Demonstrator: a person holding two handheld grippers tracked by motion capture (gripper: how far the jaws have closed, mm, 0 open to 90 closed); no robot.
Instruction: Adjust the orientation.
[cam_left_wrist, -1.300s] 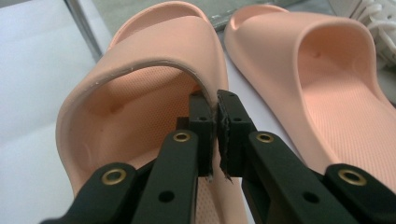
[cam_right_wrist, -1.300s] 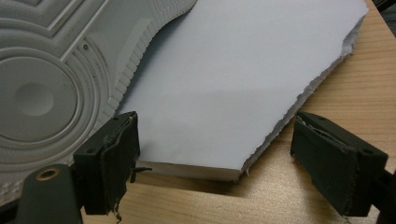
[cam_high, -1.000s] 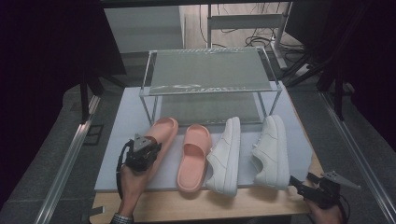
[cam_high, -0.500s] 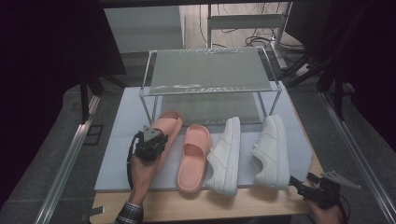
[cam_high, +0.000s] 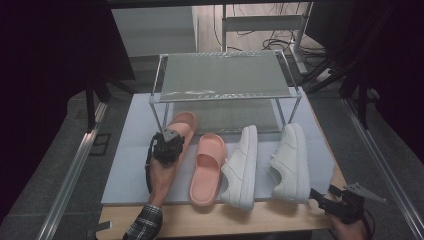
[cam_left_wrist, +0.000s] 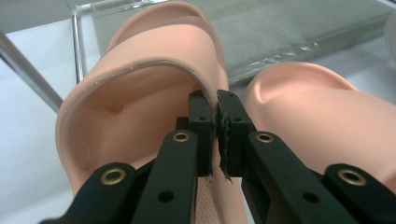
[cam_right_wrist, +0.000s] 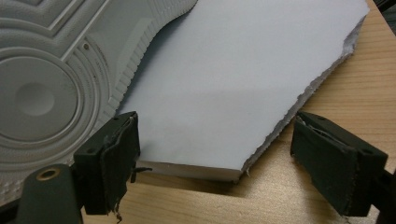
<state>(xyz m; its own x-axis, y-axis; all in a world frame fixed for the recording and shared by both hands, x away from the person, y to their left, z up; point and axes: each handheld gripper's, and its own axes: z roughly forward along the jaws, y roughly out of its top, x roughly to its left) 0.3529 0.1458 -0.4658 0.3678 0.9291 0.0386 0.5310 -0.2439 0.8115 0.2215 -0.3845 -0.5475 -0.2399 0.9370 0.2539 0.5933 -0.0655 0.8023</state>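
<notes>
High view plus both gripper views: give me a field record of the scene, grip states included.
left gripper: shut on the strap edge of the left pink slide
left pink slide place: on the grey mat, toe under the rack's front edge
right gripper: open, holds nothing, at the mat's near right corner
right pink slide: lying flat beside the held one
white sneakers: two, on their sides, soles to the right
metal rack: top shelf bare
</notes>
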